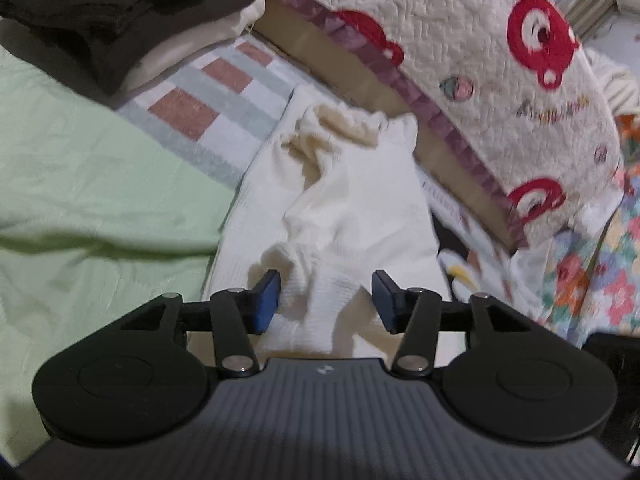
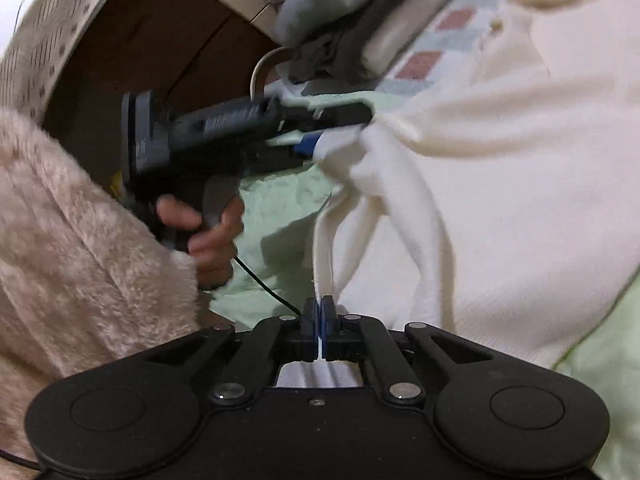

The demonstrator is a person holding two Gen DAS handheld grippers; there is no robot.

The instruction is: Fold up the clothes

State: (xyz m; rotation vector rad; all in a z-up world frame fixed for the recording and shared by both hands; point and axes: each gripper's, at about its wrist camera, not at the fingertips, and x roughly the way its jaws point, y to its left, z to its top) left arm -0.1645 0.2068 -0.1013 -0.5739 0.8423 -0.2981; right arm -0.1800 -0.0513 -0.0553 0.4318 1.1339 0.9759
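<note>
Cream garment (image 1: 352, 200) mid-fold on a bed.
Right claw (image 2: 322, 322) pinches its edge; left claw (image 1: 326, 300) is spread around a bunched fold and, I judge, must close next.

Green-sheeted bed (image 1: 80, 200) under cream garment (image 1: 352, 208), checked blanket (image 1: 216, 100), folded stack (image 1: 100, 28).

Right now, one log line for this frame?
left gripper: open over white garment | right gripper: shut on garment edge | surface: green bedspread

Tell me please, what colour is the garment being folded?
Cream white garment, clearest in the left wrist view.
</note>
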